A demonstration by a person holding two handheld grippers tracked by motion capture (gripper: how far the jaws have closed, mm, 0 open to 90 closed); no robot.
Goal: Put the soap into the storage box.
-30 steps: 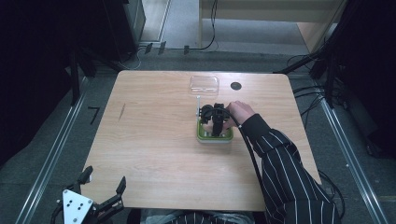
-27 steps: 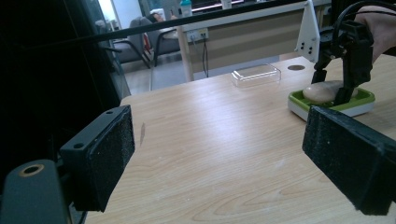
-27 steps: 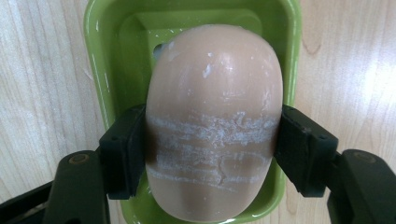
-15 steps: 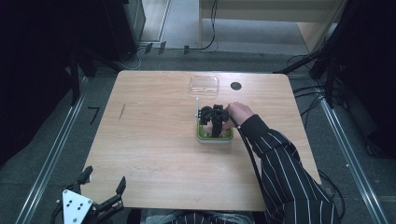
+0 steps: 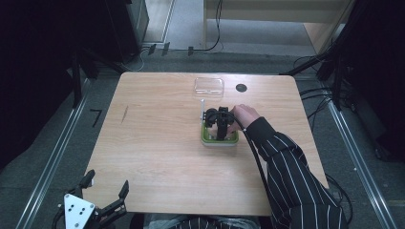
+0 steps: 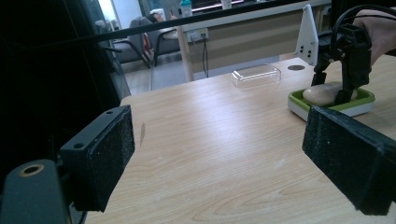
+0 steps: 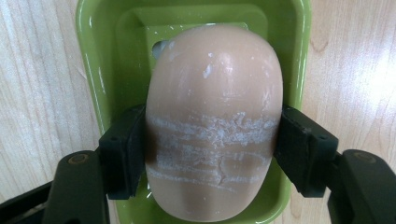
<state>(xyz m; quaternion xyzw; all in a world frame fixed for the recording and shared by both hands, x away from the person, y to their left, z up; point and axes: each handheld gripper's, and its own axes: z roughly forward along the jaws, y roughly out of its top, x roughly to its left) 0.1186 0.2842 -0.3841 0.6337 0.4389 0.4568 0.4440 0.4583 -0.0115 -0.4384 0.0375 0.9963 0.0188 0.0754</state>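
A clear plastic lid (image 5: 209, 86) lies on the far part of the table (image 5: 157, 152), near the green soap dish (image 5: 205, 138) but apart from it. Just to its right a round black cable port (image 5: 241, 88) is set into the tabletop. A short dark mark (image 5: 125, 113) shows on the wood toward the left side. Nothing stands between the lid and the dish.

The table has a light wood-grain top with rounded corners. It stands on grey carpet, with metal rails running along both sides and cables trailing on the floor beyond the far edge. In the left gripper view, chairs and a long counter stand in the background.

The soap dish is green inside with a white base and rests on the table right of centre. It holds a beige bar of soap (image 7: 214, 121), streaked with white residue.

The right gripper (image 7: 212, 154) points down into the dish, its jaws clamped on the two long sides of the soap bar. The left gripper (image 5: 106, 195) sits off the table's near left corner, its jaws wide apart with nothing between them.
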